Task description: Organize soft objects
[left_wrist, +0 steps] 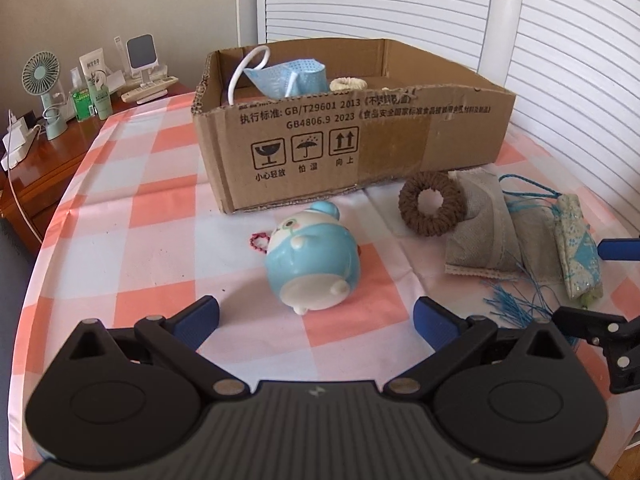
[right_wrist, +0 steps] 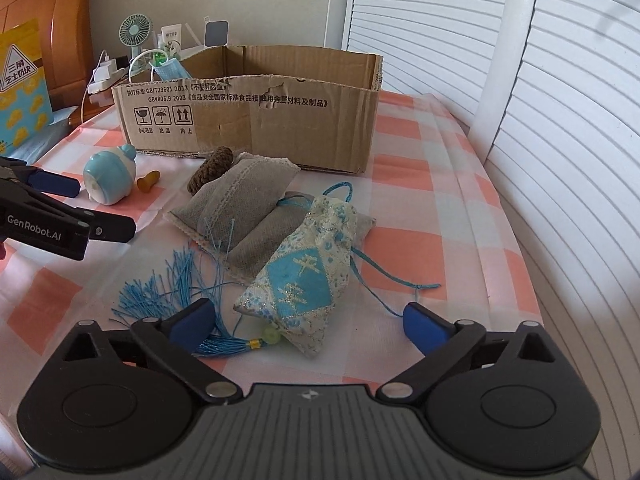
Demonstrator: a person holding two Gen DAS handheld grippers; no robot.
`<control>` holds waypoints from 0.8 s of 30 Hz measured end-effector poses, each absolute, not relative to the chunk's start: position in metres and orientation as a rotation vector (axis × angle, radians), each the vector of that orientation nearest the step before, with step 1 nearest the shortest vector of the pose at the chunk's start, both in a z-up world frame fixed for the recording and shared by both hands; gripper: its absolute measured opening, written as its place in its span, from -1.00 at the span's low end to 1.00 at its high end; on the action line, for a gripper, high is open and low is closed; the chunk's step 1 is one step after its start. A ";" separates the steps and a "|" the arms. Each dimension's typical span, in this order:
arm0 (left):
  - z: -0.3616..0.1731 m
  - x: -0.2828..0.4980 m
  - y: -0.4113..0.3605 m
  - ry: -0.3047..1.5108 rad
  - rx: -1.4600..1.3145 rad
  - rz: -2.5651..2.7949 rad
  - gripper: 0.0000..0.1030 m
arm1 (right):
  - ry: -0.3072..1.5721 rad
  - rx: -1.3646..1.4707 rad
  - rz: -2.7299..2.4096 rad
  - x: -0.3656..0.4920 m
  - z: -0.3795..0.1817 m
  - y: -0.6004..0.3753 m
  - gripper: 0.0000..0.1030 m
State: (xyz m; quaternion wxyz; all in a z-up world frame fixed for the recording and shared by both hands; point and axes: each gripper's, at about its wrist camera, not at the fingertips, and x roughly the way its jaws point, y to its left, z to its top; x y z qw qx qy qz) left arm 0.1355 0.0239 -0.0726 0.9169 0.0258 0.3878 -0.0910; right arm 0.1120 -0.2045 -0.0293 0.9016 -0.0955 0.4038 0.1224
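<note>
On the checked cloth of the worktop [left_wrist: 132,208] a cardboard box [left_wrist: 352,136] stands at the far side, with its top open. In the box, at its left end, lies a light blue face mask [left_wrist: 286,76] with a white ear loop, and next to it a cream scrunchie [left_wrist: 349,84]; the rest of the inside is hidden by the front wall.

In front of the box lie the soft things. A blue and white plush toy [left_wrist: 310,258] lies on its side near the box corner, and a small orange piece [right_wrist: 147,181] lies just beside it. To the right, a brown scrunchie [left_wrist: 432,204] leans on two grey fabric pouches [right_wrist: 244,204], which lie one against the other. A patterned blue and white sachet [right_wrist: 304,280] lies over the near pouch, and its blue tassel [right_wrist: 176,284] and cord spread over the cloth.

The left tongs [left_wrist: 316,322] are spread wide and hold nothing; the plush toy lies just ahead of the gap. The right tongs [right_wrist: 306,322] are also spread wide and empty. The low end of the sachet lies between their blue fingers [right_wrist: 192,320], not pressed, and the tassel bundle passes close to the left finger.

Behind the box, a side cabinet [left_wrist: 44,168] carries a small green fan [left_wrist: 42,80], bottles and chargers. White slatted shutters [left_wrist: 380,0] close the right side.
</note>
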 end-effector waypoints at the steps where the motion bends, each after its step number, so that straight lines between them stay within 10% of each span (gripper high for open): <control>1: -0.073 0.136 0.024 0.793 0.053 -0.188 1.00 | 0.834 -0.195 0.254 0.112 -0.030 -0.205 1.00; 12: -0.059 0.142 0.024 0.724 0.053 -0.180 0.91 | 0.818 -0.186 0.256 0.108 -0.031 -0.206 1.00; 24: -0.057 0.150 0.025 0.731 0.043 -0.207 -0.13 | 0.803 -0.172 0.283 0.103 -0.025 -0.206 0.93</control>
